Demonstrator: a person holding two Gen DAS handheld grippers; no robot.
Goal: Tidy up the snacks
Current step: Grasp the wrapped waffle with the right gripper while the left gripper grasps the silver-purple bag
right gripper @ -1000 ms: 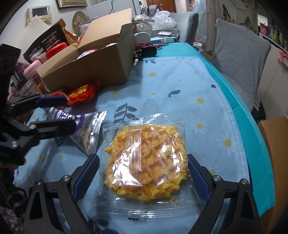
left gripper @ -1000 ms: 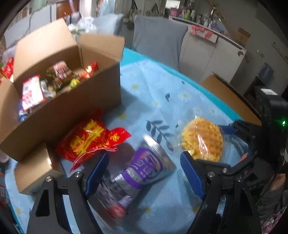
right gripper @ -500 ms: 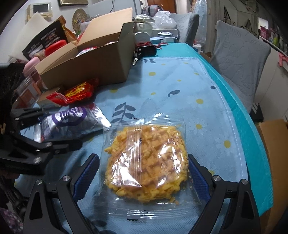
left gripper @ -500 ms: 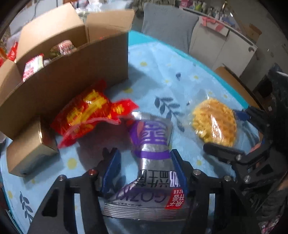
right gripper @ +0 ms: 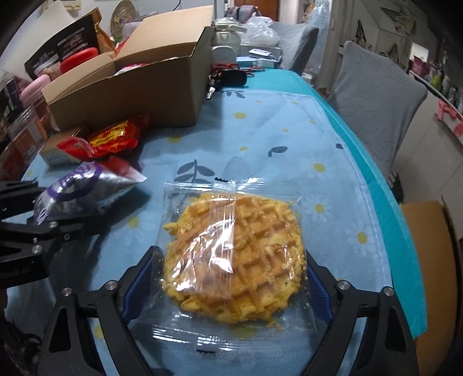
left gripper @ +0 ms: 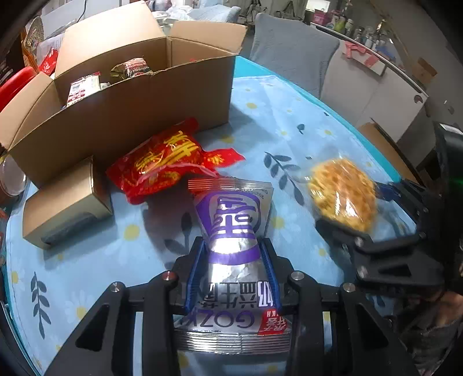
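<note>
Snacks lie loose on the worktop (left gripper: pixel 254 115). Left gripper (left gripper: pixel 233 277), jaws just closing, clenches the silver-purple packet (left gripper: pixel 231 231); right gripper (right gripper: pixel 228 286), closing but not yet gripping, straddles the waffle packet (right gripper: pixel 234 260). Next: lift both into the cardboard box (left gripper: pixel 130 95).

Setting: home dining area, lived-in. Evidence: table (right gripper: pixel 289 121) under light-blue daisy-print cloth with teal edge; grey fabric-covered dining chairs (right gripper: pixel 379 86) drawn up along its far side; white cabinet (left gripper: pixel 385 95) behind, its top crowded with bottles and jars; cream kettle (right gripper: pixel 225 43), plastic bags, bunch of keys (right gripper: pixel 228 78) at table's far end; woven round plate hung on wall (right gripper: pixel 124 17).
</note>
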